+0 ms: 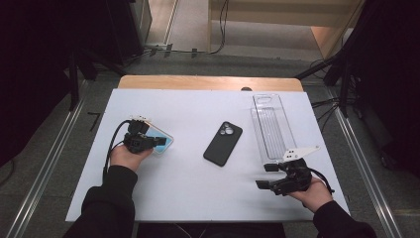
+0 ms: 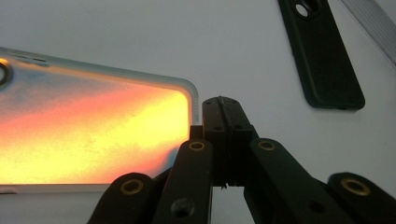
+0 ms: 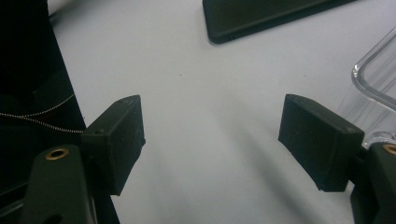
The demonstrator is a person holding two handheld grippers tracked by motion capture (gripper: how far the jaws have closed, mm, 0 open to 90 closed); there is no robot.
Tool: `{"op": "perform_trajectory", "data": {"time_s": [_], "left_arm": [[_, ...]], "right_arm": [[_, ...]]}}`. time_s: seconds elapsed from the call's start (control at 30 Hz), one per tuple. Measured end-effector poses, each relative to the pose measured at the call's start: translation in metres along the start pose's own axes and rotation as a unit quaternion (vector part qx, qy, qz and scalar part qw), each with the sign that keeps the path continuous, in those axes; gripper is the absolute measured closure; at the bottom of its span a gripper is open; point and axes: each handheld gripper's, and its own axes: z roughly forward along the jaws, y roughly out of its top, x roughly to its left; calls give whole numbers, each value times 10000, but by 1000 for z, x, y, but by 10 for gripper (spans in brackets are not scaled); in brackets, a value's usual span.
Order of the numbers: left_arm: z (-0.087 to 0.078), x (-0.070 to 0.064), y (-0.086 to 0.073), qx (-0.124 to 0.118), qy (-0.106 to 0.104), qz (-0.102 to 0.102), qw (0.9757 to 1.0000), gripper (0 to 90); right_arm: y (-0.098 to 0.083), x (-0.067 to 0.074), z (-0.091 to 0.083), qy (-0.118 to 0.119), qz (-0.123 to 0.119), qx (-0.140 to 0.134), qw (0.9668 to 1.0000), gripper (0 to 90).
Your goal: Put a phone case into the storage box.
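Left tongs at the left side of the bench, pointing right, low over the sheet. Jaws fully closed on each other, pads pressed flat together in the left gripper view, nothing between them. Tip parked just beside the corner of the translucent phone case; a narrow gap seen there, touching or not hard to tell. In the high view that case lies flat on the bench, partly hidden under the gripper body, showing blue and pale; in the left gripper view it glows orange and yellow with a clear rim. Left hand wraps the gripper from below, cable looping off to the left.

Black phone case flat near the bench centre, camera cutout at its far end, slightly tilted, well apart from both tongs. Also seen upper right in the left gripper view.

Clear plastic tray long and narrow, lying at the right side of the bench, running away from the person.

Right tongs at the near right, pointing left, jaws wide open and empty; bare bench between the pads in the right gripper view. Near end of the tray just beside its right pad there. Right hand holding from below, grey plate on top, next to the tray's near end.
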Motion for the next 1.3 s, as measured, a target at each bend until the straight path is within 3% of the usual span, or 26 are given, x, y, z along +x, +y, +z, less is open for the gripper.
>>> {"op": "perform_trajectory", "data": {"time_s": [0.17, 0.3, 0.8, 1.3], "left_arm": [[3, 7, -6, 116, 249, -40, 9996, 900], [6, 9, -11, 220, 304, -88, 9993, 900], [8, 12, -17, 408, 264, -122, 9987, 900], [-5, 25, -25, 436, 188, -398, 9981, 900]], "right_arm": [[0, 0, 0, -1, 3, 0, 10000, 205], [0, 0, 0, -3, -1, 0, 10000, 205], [0, 1, 0, 7, -11, 3, 10000, 205], [0, 0, 0, -3, -3, 2, 10000, 205]]}}
